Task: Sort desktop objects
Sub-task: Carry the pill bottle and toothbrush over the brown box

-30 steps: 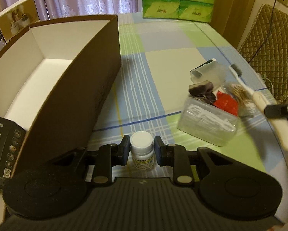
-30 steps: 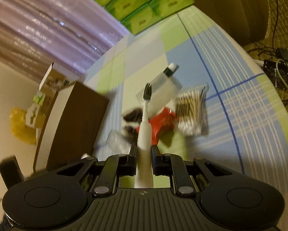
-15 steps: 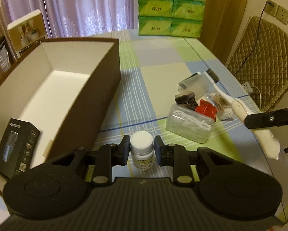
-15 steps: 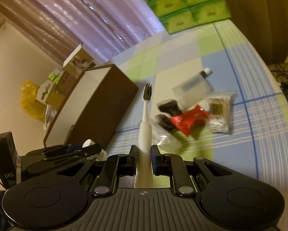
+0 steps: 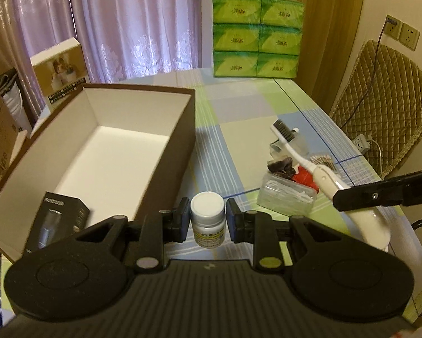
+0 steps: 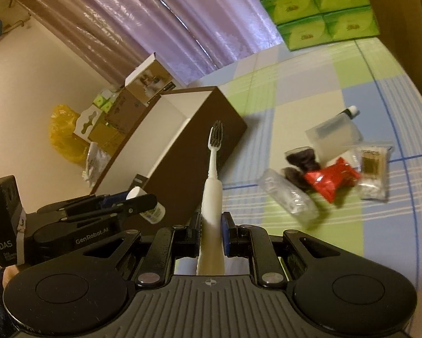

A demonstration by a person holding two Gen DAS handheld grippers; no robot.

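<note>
Matt brown cardboard box point(image 5: 166, 152), glossy red foil packet point(image 6: 330, 178), checked cloth tablecloth point(image 5: 239, 118)

The left wrist view looks forward and slightly down along its hand-held gripper point(image 5: 207, 219), level with the scene, close above the near worktop point(image 5: 239, 118) edge. It faces the far curtain point(image 5: 126, 22) and tissue packs point(image 5: 257, 36), with the box point(image 5: 104, 152) on the left. The right wrist view sits further right, rolled to one side so the scene tilts, and looks leftward across the worktop point(image 6: 309, 84) along its hand-held gripper point(image 6: 212, 232). Both views share the box point(image 6: 211, 129), the tissue packs point(image 6: 323, 2), the curtain point(image 6: 154, 14) and the clutter at right, and each catches the other hand-held gripper.
</note>
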